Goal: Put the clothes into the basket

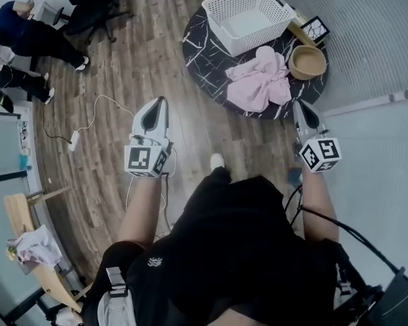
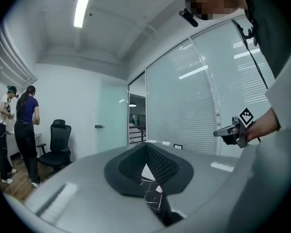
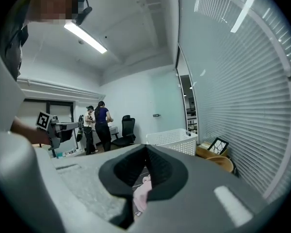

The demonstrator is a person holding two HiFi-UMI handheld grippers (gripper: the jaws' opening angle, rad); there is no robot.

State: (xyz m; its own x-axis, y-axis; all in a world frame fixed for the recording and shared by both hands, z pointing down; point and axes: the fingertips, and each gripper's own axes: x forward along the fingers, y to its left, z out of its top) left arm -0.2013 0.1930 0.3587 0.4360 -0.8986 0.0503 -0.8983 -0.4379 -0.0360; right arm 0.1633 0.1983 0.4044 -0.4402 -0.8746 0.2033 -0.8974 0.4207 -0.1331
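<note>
Two grippers are held out over the wood floor [image 1: 149, 53], apart from the round black tabletop [image 1: 205, 63] at the upper right of the head view. The left gripper [image 1: 162, 102] shows left of centre, well away from the tabletop. Its fingers [image 2: 161, 165] are pressed together at the tips with nothing between them. The right gripper [image 1: 300, 106] shows at the right, near the tabletop's lower edge. Its fingers [image 3: 160, 166] are likewise closed tip to tip and hold nothing. Pink clothes [image 1: 262, 80] lie in a crumpled heap on the tabletop, outside the white basket [image 1: 257, 38] and right against its lower wall. A wooden bowl [image 1: 307, 62] stands just right of the heap, with a picture frame [image 1: 313, 29] above it. Two people [image 1: 17, 26] and an office chair [image 1: 88, 5] show at the upper left.
</note>
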